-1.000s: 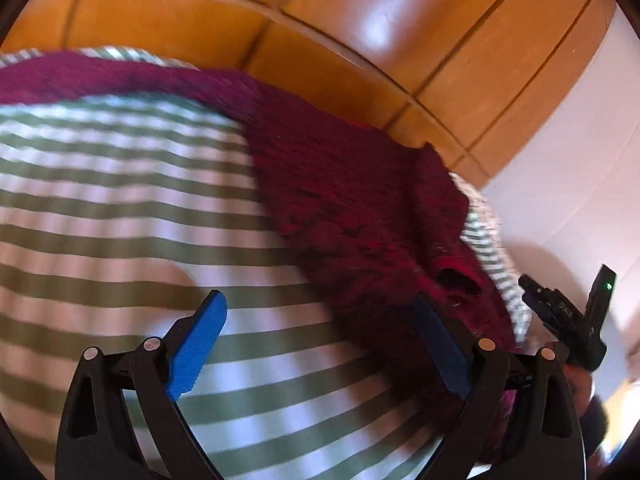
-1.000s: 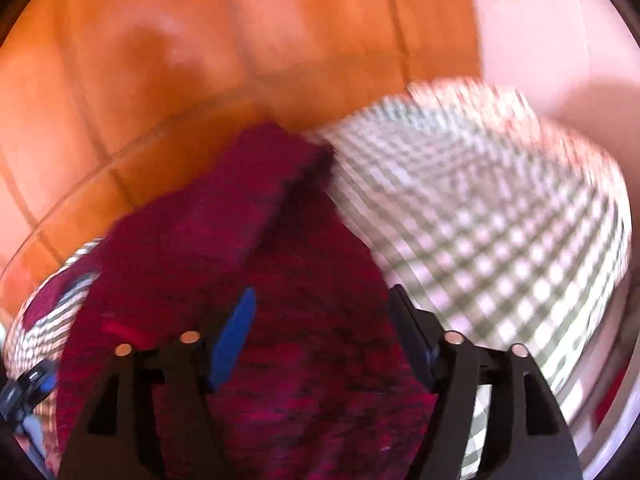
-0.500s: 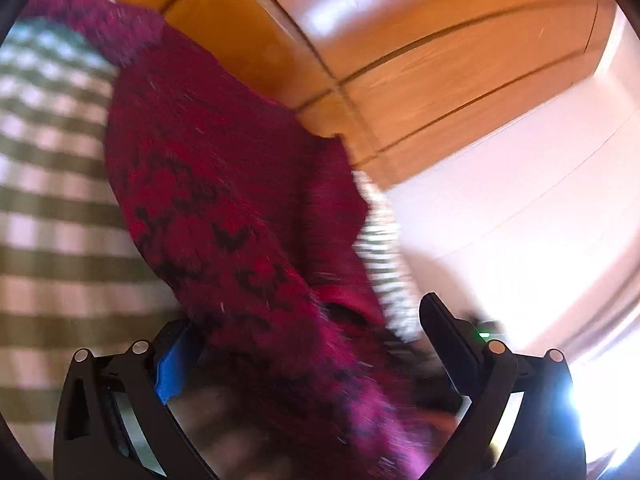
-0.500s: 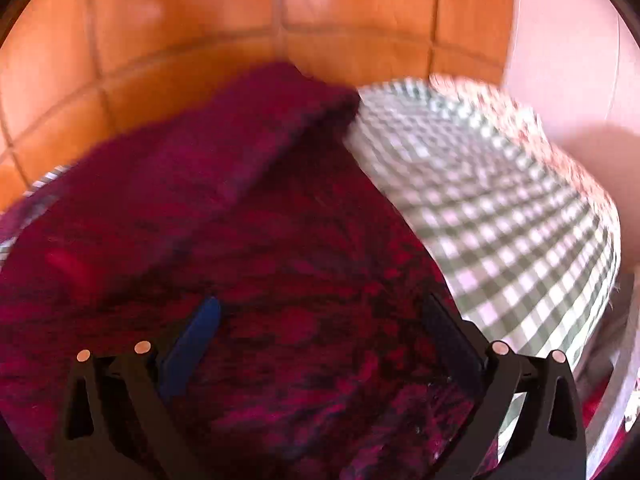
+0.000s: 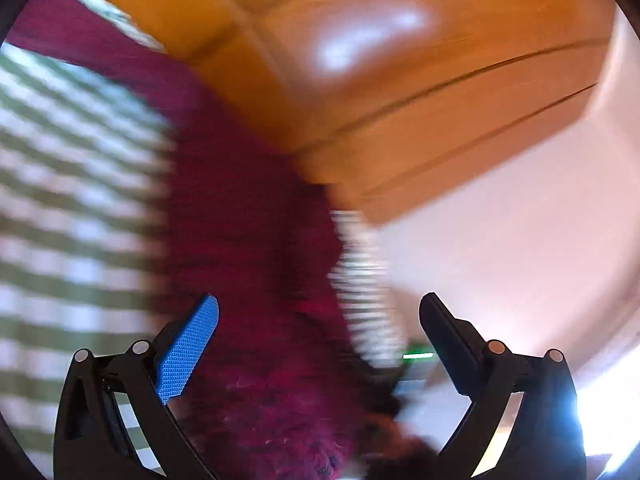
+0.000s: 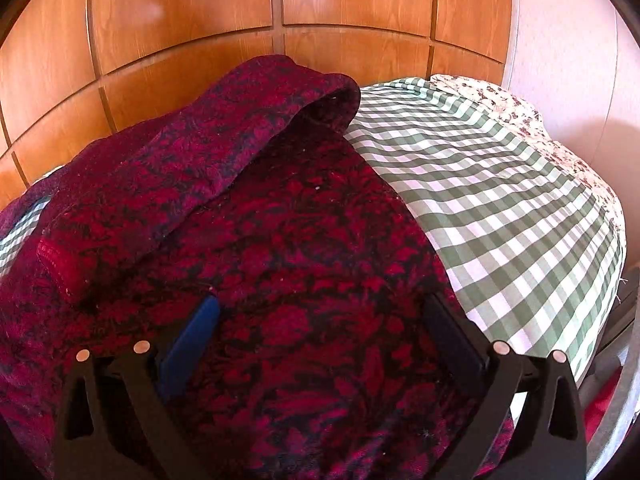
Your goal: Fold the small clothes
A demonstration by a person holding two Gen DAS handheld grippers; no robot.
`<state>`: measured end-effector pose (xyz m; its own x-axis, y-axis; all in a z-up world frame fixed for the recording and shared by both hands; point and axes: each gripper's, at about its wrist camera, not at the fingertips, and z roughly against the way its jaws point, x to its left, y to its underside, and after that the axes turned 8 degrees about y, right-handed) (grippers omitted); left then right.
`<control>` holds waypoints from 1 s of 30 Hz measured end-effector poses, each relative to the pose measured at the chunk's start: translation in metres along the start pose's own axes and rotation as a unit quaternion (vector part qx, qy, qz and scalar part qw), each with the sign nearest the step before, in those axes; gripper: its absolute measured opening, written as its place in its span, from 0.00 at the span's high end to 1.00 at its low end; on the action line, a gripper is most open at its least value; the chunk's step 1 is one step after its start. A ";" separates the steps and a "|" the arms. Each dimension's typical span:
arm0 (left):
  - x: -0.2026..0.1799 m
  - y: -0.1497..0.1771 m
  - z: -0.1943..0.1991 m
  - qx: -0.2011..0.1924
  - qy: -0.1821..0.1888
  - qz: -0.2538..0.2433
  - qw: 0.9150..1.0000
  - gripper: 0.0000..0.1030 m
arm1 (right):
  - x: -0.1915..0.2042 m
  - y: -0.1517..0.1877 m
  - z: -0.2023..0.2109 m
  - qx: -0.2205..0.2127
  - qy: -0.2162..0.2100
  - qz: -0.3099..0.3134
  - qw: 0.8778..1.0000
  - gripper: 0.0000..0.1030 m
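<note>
Here, behind everything, I see orange wooden panelling (image 6: 192, 20) filling the top of the right wrist view from ten o'clock to one o'clock, with a pale wall (image 6: 568, 40) at two o'clock; a green-and-white checked cloth (image 6: 500, 200) covers the surface at three o'clock, and a flowered fabric (image 6: 512, 108) peeks out past its far edge; nothing stands between my tools and the work. My right gripper (image 6: 320, 320) tips downward over the dark red patterned sweater (image 6: 300, 220), its jaws spread wide and gripping nothing; the knit lies flat beneath and between them, one sleeve (image 6: 240, 128) folded across towards eleven o'clock, a red label (image 6: 56, 264) at nine o'clock. My left gripper (image 5: 320, 320) shows in a badly blurred view, tilted, jaws likewise wide apart and empty; the sweater (image 5: 248, 240) runs from six o'clock up to ten o'clock under the blue left pad (image 5: 188, 352), the checked cloth (image 5: 72, 200) at nine o'clock; whether the pad touches the knit I cannot tell.
</note>
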<state>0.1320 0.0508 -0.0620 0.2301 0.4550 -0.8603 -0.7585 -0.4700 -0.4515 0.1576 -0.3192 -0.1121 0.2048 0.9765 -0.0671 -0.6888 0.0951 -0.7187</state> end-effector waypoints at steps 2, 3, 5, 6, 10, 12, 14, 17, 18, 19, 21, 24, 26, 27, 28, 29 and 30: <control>0.009 0.012 -0.006 0.025 -0.081 -0.006 0.996 0.04 | 0.000 0.001 0.001 -0.002 0.001 0.001 1.000 0.02; 0.014 0.022 -0.013 0.050 -0.104 -0.005 0.993 0.04 | 0.001 0.001 0.002 -0.003 0.002 0.001 1.000 0.02; 0.010 0.034 -0.019 0.062 -0.108 -0.020 0.992 0.04 | 0.001 0.002 0.003 -0.004 0.002 0.001 1.000 0.02; -0.001 0.043 -0.024 0.064 -0.110 -0.050 0.991 0.04 | 0.001 0.002 0.003 -0.004 0.002 0.001 1.000 0.02; -0.026 0.072 -0.033 0.110 -0.095 -0.099 0.984 0.15 | 0.001 0.002 0.004 -0.004 0.002 0.001 1.000 0.02; -0.028 0.076 -0.042 0.120 -0.112 -0.108 0.980 0.31 | 0.002 0.002 0.004 -0.003 0.002 0.001 1.000 0.02; -0.027 0.074 -0.046 0.121 -0.129 -0.110 0.978 0.61 | 0.002 0.002 0.004 -0.003 0.002 0.001 1.000 0.02; -0.021 0.066 -0.053 0.130 -0.141 -0.101 0.976 0.76 | 0.002 0.002 0.005 -0.001 0.001 0.001 1.000 0.02; -0.019 0.063 -0.049 0.130 -0.137 -0.094 0.978 0.77 | 0.001 0.002 0.005 -0.001 0.000 0.001 1.000 0.02; -0.020 0.060 -0.045 0.130 -0.137 -0.093 0.978 0.79 | 0.002 0.002 0.005 0.001 0.000 0.001 1.000 0.02; -0.011 0.063 -0.032 0.130 -0.140 -0.099 0.977 0.82 | 0.002 0.002 0.006 0.004 0.001 0.002 1.000 0.02; -0.013 0.065 -0.021 0.124 -0.141 -0.103 0.977 0.86 | 0.002 0.001 0.008 0.020 0.001 0.006 1.000 0.02; -0.011 0.066 -0.016 0.121 -0.143 -0.100 0.977 0.87 | 0.003 0.001 0.011 0.037 0.006 0.012 0.999 0.02; -0.007 0.067 -0.014 0.123 -0.146 -0.099 0.977 0.87 | 0.003 0.002 0.012 0.042 0.007 0.013 0.999 0.02; -0.003 0.070 -0.015 0.127 -0.153 -0.102 0.975 0.87 | 0.004 0.003 0.013 0.043 0.008 0.014 0.999 0.02; 0.001 0.073 -0.018 0.130 -0.161 -0.108 0.972 0.87 | 0.004 0.005 0.014 0.042 0.009 0.014 0.999 0.02; 0.004 0.074 -0.029 0.130 -0.163 -0.111 0.972 0.87 | 0.005 0.007 0.013 0.037 0.010 0.015 0.999 0.02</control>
<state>0.0946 -0.0044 -0.1061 0.2318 0.7586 -0.6090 -0.8510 -0.1452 -0.5047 0.1447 -0.3112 -0.1080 0.1962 0.9751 -0.1032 -0.7444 0.0796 -0.6630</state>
